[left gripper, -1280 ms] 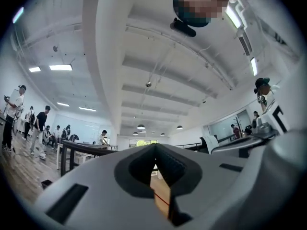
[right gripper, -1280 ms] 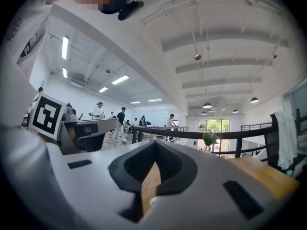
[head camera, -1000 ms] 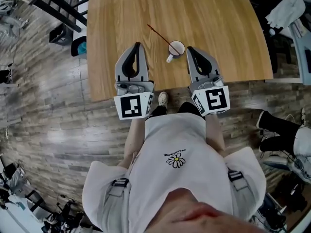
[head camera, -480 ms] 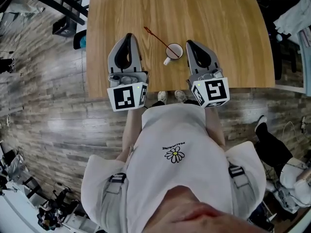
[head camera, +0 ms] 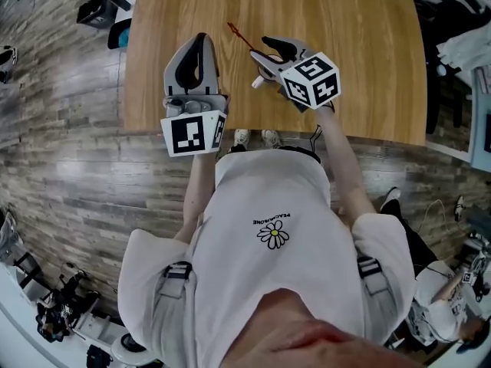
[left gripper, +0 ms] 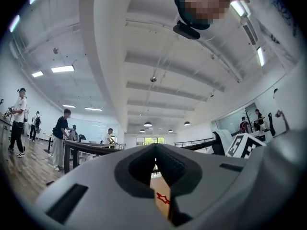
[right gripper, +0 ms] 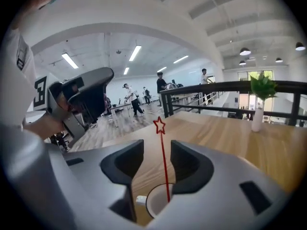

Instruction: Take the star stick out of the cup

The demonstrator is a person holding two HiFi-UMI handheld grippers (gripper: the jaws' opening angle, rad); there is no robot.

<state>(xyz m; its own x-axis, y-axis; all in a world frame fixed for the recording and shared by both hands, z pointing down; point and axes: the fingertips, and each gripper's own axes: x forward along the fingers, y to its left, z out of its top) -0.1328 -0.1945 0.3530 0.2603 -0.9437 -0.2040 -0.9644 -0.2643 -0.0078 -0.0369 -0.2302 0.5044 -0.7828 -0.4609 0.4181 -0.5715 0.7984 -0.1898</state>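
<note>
Right hand-held gripper [right gripper: 157,159]: you are opening its jaws wide, with the star stick [right gripper: 163,157] standing in the gap, clear of both pads.
Left hand-held gripper [left gripper: 156,164]: you are keeping it clenched on nothing, off to the cup's left over the tabletop [head camera: 345,21].
Cup [right gripper: 156,202]: it is sitting on the tabletop just below your right jaws, holding the stick's lower end.
Star stick: it is leaning out of the cup, star end up.
</note>
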